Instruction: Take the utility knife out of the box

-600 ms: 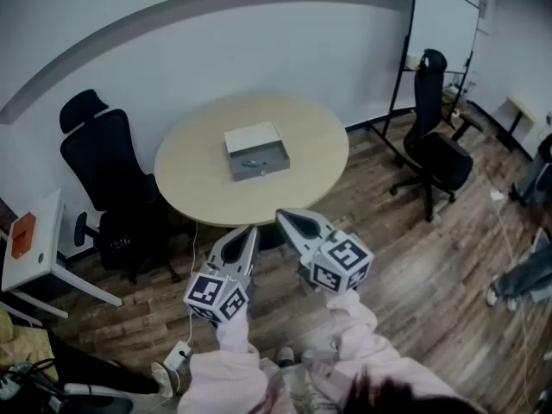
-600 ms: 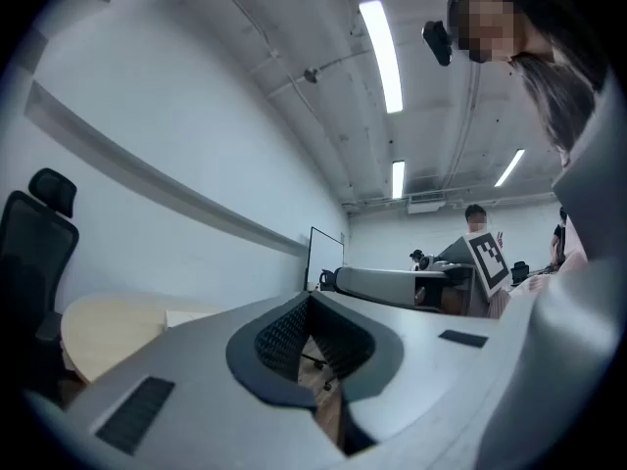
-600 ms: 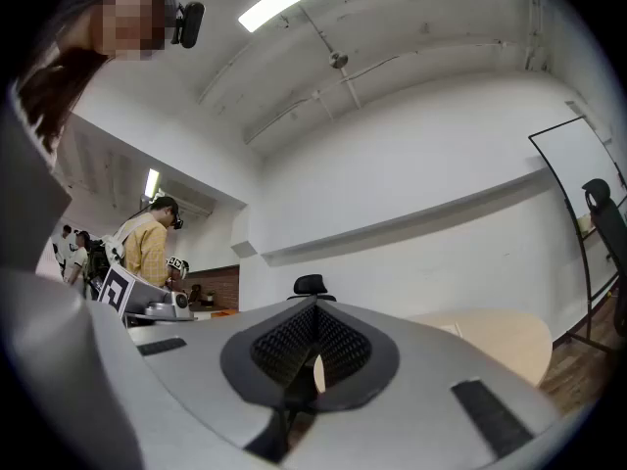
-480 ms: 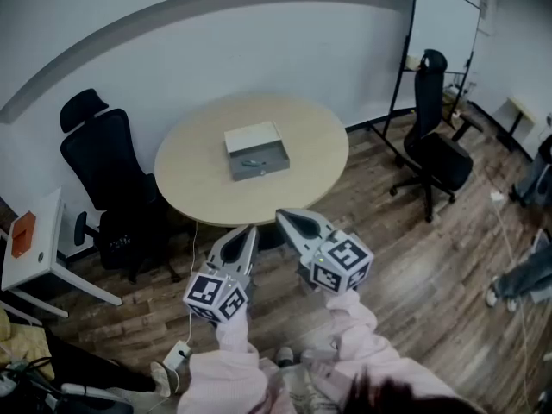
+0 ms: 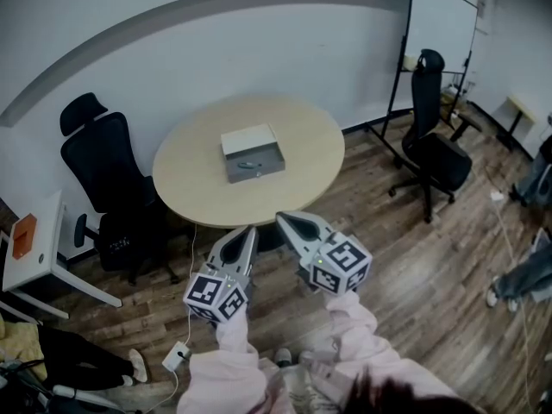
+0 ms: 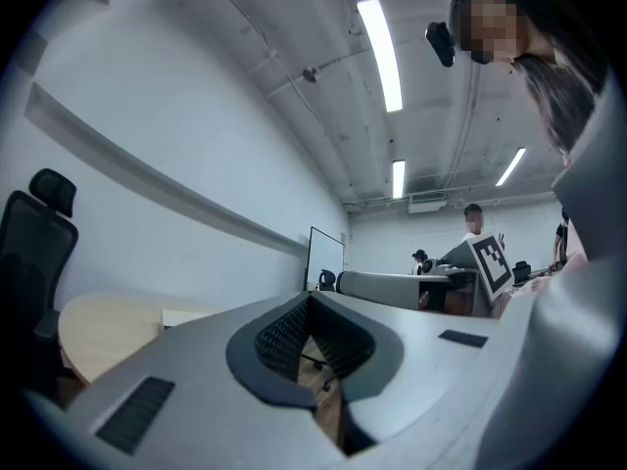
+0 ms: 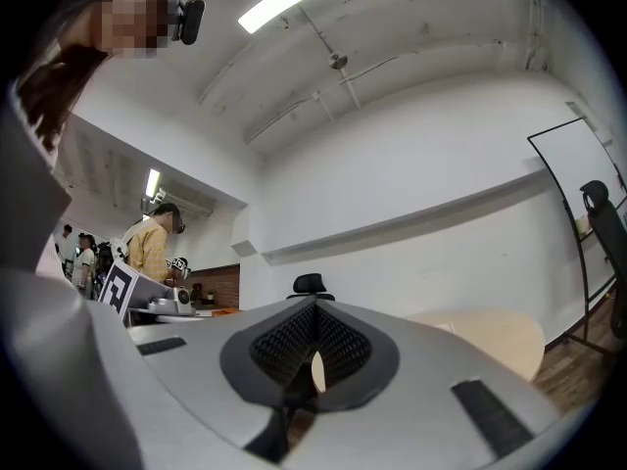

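Observation:
An open grey box (image 5: 251,153) stands in the middle of the round beige table (image 5: 302,175), with its pale lid tipped back. A small dark utility knife (image 5: 250,164) lies inside it. Both grippers hover over the floor, short of the table's near edge. My left gripper (image 5: 253,228) points toward the table with its jaws meeting at the tips and nothing between them. My right gripper (image 5: 280,216), beside it, is shut and empty too. The left gripper view shows the closed tips (image 6: 310,297) and the table (image 6: 103,326) far to the left. In the right gripper view the tips (image 7: 315,304) are closed.
One black office chair (image 5: 108,175) stands left of the table, another (image 5: 435,145) to the right by a whiteboard (image 5: 440,33). A white side table (image 5: 34,248) is at the left edge. A power strip (image 5: 177,354) lies on the wooden floor.
Both grippers keep their place and stay shut. The head view has shifted slightly, so the table sits a little higher and further left. A person's legs at the lower left have moved.

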